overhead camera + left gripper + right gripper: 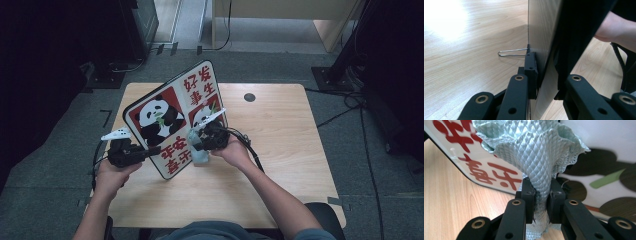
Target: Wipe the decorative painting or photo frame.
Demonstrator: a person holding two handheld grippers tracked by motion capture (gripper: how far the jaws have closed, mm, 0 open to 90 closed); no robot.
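Observation:
A picture board (155, 120) printed with pandas and red characters stands tilted on edge on the wooden table (280, 130). My left gripper (152, 150) is shut on the board's left lower edge. In the left gripper view the gripper (546, 75) has its jaws clamped on either side of the thin panel (541, 37). A thin wire stand (511, 52) sticks out from the board's back. My right gripper (197, 140) is shut on a bunched pale blue cloth (200, 156) at the printed face. In the right gripper view the gripper (541, 195) holds the cloth (536, 152), which fans out against the board (599, 142).
A small black round cap (249, 97) sits in the tabletop at the far side. Black cables (345, 112) run over the grey floor to the right. Dark equipment (140, 20) stands beyond the table's far left corner.

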